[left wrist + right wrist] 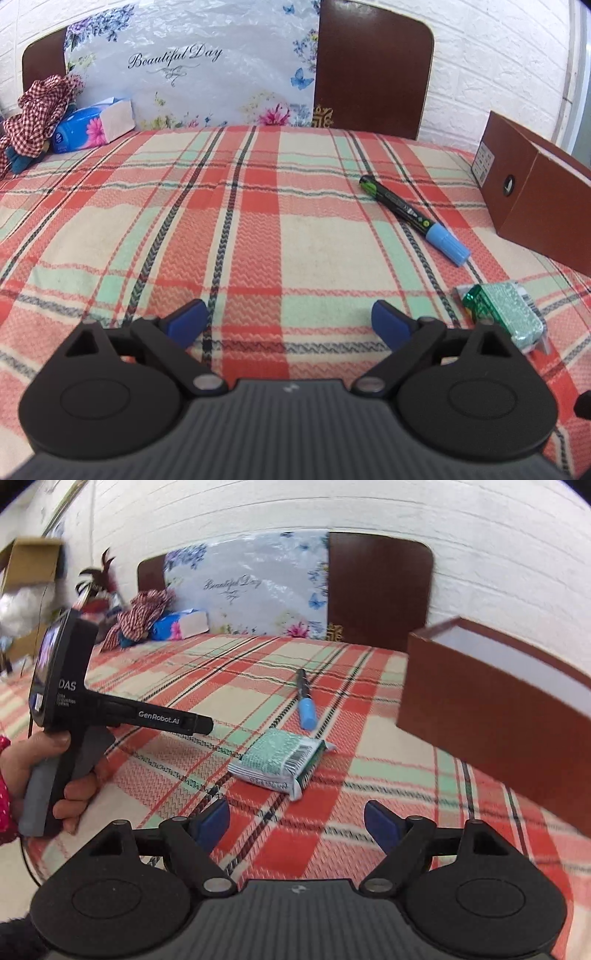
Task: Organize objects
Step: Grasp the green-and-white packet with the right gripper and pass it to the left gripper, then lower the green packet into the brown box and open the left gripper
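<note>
The left gripper (290, 321) hovers over the plaid bedspread (240, 221) with its 2 blue-tipped fingers (188, 319) spread wide and nothing between them. The right gripper (297, 821) is likewise released, jaws apart and empty, over the same cloth.

Taking the green packet (280, 762) as landmark: it lies flat on the bedspread just ahead of the right gripper, barcode end up, and just right of the left gripper's right finger. Left of the packet, in the right wrist view, a hand (55, 775) grips the handle of the left tool. Just beyond the packet lies a marker (413, 218) with a light blue cap pointing toward the packet and a black and green barrel pointing away. Right of the packet stands an open brown box (480, 716), its pale inside showing, apart from the packet.

Far beyond the packet, at the brown headboard (373, 70), lean a floral plastic bag (199, 70), a blue tissue pack (92, 127) and a bundle of checked cloth (37, 107).
</note>
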Motion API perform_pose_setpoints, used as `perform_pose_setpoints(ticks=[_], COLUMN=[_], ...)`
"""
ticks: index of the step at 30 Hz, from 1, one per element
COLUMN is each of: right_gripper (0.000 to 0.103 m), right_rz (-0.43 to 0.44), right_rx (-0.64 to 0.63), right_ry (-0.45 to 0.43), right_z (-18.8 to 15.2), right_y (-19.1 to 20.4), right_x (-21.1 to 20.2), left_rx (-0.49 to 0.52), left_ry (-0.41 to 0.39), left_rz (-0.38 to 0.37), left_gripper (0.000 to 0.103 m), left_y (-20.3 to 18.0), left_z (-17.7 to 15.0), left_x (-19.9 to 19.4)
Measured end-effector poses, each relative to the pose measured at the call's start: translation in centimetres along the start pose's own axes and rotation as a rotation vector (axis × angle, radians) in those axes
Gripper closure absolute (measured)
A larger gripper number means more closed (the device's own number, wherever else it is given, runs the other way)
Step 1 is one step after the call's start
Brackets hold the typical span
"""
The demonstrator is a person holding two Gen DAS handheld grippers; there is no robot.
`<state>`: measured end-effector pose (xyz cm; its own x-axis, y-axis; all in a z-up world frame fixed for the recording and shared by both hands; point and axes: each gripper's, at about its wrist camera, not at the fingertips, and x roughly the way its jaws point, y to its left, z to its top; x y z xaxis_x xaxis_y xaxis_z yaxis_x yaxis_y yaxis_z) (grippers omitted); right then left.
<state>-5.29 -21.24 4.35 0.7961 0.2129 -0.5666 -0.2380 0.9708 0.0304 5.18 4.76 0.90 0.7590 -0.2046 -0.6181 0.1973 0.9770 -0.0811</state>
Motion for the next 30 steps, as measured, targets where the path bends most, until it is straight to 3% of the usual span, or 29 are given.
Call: perform_pose_setpoints(ticks=[1, 3, 5, 9, 11, 12, 13, 14, 16, 20, 24, 30], right_gripper=[0.023, 0.023, 0.023, 0.024, 0.026, 0.029, 0.039, 0.039, 0.059, 0.062, 0.061, 0.061], right_rz=[-0.007, 0.000, 0.022, 0.040, 0.035, 0.034, 0.034, 0.040, 0.054, 0.019, -0.097, -0.221], right_rx=[0.008, 0.014, 0.005, -0.054, -0.066, -0.067, -0.065, -0.054, -0.037, -0.034, -0.079, -0.028], right_ry=[-0.002, -0.001, 0.005, 0.006, 0.024, 0.044, 0.067, 0.066, 0.048, -0.049, -0.212, -0.371], right_z=[-0.2, -0.2, -0.2, 0.5, 0.9, 1.0, 1.0, 0.9, 1.2, 1.3, 2.6, 6.0], right_y=[-0.1, -0.3, 0.0, 1.3, 1.6, 1.7, 1.6, 1.3, 1.1, 0.8, 0.2, -5.3], right_x=[-0.2, -0.1, 0.3, 1.8, 3.3, 4.2, 5.3, 5.8, 5.7, 3.5, -0.5, -4.2], left_rx=[-0.045, -0.183, -0.249, -0.210, -0.142, -0.108, -0.097, -0.118, -0.144, -0.138, -0.067, 0.061], left_ry=[0.018, 0.051, 0.084, 0.184, 0.231, 0.265, 0.297, 0.279, 0.275, 0.242, 0.142, 0.045], left_rz=[-0.036, -0.182, -0.279, -0.381, -0.374, -0.359, -0.363, -0.373, -0.381, -0.410, -0.466, -0.539], left_gripper=[0.013, 0.020, 0.024, 0.039, 0.054, 0.059, 0.064, 0.064, 0.067, 0.067, 0.067, 0.067], left_y=[0.1, 0.3, -0.5, -4.3, -6.5, -7.5, -8.0, -7.9, -7.8, -9.0, -12.1, -19.1], left_z=[0.3, 0.9, 1.7, 2.7, 2.6, 2.3, 1.9, 1.4, 1.4, 2.9, 6.3, 12.7], left_x=[-0.6, -1.8, -2.4, -1.8, -1.0, -0.2, 0.7, 0.8, 0.8, -1.1, -4.1, -5.3])
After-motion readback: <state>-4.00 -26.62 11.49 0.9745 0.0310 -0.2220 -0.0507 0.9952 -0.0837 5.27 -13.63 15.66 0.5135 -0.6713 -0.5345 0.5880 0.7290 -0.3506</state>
